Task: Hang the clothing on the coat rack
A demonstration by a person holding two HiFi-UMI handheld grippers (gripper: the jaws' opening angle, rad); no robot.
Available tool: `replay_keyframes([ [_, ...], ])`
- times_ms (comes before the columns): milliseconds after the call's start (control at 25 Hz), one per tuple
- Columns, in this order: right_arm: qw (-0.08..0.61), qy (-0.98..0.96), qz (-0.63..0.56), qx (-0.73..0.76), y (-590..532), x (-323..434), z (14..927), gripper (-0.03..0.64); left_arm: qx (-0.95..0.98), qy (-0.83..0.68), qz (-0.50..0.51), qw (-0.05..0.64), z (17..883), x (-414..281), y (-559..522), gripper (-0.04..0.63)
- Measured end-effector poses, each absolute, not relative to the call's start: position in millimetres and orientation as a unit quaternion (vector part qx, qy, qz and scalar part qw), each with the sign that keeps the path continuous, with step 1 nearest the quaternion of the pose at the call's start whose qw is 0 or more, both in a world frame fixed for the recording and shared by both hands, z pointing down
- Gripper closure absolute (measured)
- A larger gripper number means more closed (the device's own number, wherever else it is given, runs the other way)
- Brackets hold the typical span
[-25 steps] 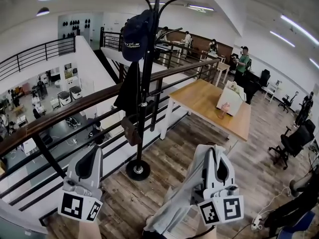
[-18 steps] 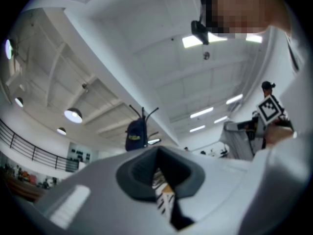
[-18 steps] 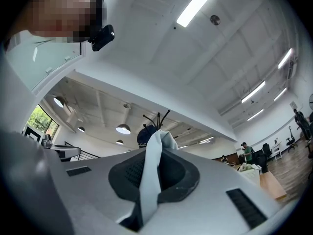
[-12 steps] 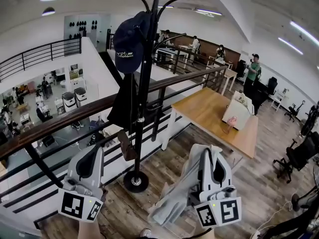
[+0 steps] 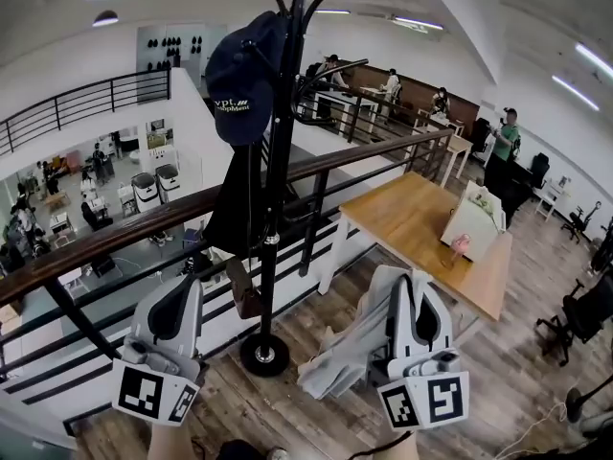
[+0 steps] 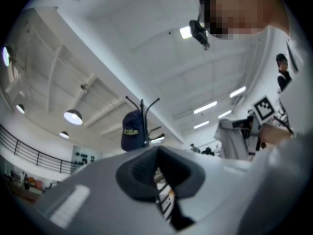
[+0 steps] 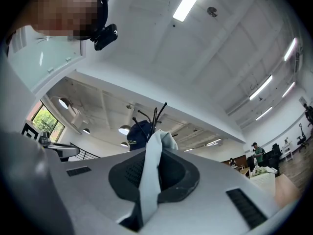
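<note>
A black coat rack (image 5: pixel 278 161) stands by the railing, its round base (image 5: pixel 264 355) on the wood floor. A navy cap (image 5: pixel 239 65) hangs from an upper hook, with a dark garment (image 5: pixel 238 199) and a small brown bag (image 5: pixel 246 290) below it. My right gripper (image 5: pixel 410 281) is shut on a light grey garment (image 5: pixel 345 357) that droops left and down from its jaws. The cloth (image 7: pixel 149 180) runs between the jaws in the right gripper view, and the rack's hooks (image 7: pixel 156 114) rise beyond it. My left gripper (image 5: pixel 187 286) is shut and holds nothing; the cap (image 6: pixel 133 131) shows above it.
A wood-topped railing with black bars (image 5: pixel 144 218) runs behind the rack, with a drop to a lower floor beyond. A wooden table (image 5: pixel 421 228) carrying a white box (image 5: pixel 474 223) stands to the right. People and office chairs are farther back right.
The view has drawn a little closer to the rack and turned left. The grey garment's hanging end has risen with the right gripper. Both grippers keep their places low in the view.
</note>
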State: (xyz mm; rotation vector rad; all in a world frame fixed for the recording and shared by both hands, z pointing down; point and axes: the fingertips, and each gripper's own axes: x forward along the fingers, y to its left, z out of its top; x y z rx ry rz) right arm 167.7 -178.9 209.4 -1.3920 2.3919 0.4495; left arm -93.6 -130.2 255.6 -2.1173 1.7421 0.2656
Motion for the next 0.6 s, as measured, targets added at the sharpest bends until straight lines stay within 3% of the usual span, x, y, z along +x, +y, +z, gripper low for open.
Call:
replay_keyframes([
  [600,0.156,0.829,0.148,-0.516,-260.1,143.3,220.3,0.606,-0.769,0.606,0.094,0.179,270.0,-130.2,-213.9,0.589],
])
